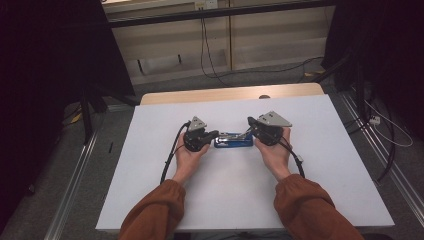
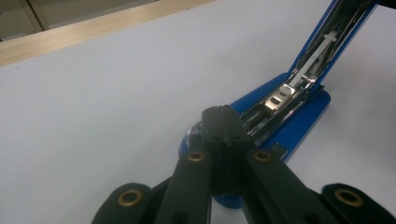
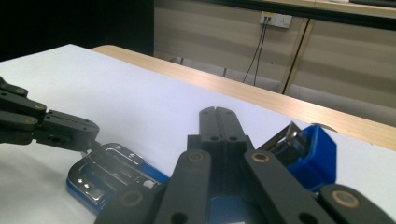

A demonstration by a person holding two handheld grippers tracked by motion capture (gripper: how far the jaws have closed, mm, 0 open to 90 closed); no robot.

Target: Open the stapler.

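Both hands palm-up, flanking blue stapler (image 1: pixel 233 140); left gripper (image 1: pixel 214 134) jaws closed, pressing its base; right gripper (image 1: pixel 248 131) jaws closed, empty; its tip contact unclear.

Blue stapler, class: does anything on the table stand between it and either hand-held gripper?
Nothing visible does. The blue stapler lies opened on the white table directly between the two. The left hand-held gripper has its shut tips right at the stapler's base end, and the right hand-held gripper sits just above its raised blue arm.
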